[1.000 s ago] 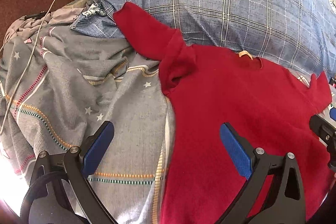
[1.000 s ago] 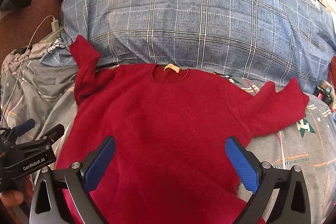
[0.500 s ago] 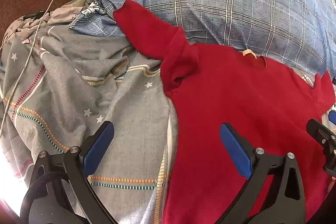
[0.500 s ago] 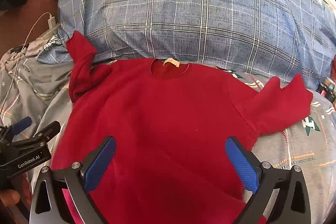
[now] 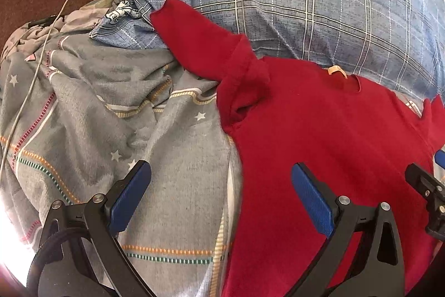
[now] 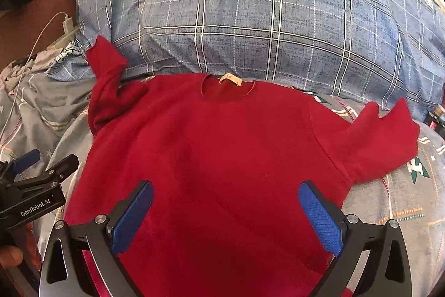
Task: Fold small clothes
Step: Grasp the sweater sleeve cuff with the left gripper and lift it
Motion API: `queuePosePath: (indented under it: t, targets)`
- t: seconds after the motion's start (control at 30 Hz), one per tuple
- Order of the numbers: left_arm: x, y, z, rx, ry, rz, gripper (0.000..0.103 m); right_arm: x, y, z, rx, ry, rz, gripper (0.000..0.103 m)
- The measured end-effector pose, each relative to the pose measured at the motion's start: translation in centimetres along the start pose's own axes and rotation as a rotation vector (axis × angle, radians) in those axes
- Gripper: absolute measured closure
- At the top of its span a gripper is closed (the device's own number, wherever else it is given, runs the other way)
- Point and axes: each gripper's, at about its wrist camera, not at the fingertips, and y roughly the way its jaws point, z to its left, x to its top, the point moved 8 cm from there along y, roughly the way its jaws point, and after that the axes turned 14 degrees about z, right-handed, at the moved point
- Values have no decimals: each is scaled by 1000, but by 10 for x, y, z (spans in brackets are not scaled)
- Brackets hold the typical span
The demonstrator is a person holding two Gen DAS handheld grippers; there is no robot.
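Grey star-patterned bedding (image 5: 91,107) covers the bed, with a white charging cable (image 5: 41,54) trailing along its left side. Next comes the left gripper (image 5: 219,194), jaws spread wide and empty, poised over the sweater's left edge. Since a second ago it has drifted slightly left. A red sweater (image 6: 222,152) lies flat, collar toward a blue plaid pillow (image 6: 264,27), sleeves out to both sides. Farthest right, the right gripper (image 6: 225,210), also wide open, hovers above the sweater's body, slightly nearer than before.
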Motion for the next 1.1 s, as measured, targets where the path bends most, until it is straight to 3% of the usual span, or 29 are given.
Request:
queuePosePath:
  t: [0.27, 0.53, 0.8, 0.87, 1.1]
  targets:
    - [33, 7, 27, -32, -71, -1, 1, 0, 11, 2, 3, -15, 25, 0]
    - [107, 15, 66, -130, -189, -27, 1, -1, 22, 3, 41, -14, 41, 0]
    - [173, 24, 64, -178, -247, -32, 1, 9, 35, -1, 87, -14, 61, 0]
    - [191, 35, 63, -164, -265, -9, 1, 12, 36, 1, 97, -16, 58, 0]
    - [243, 80, 70, 23, -293, 22, 1, 10, 48, 3, 149, -25, 84, 0]
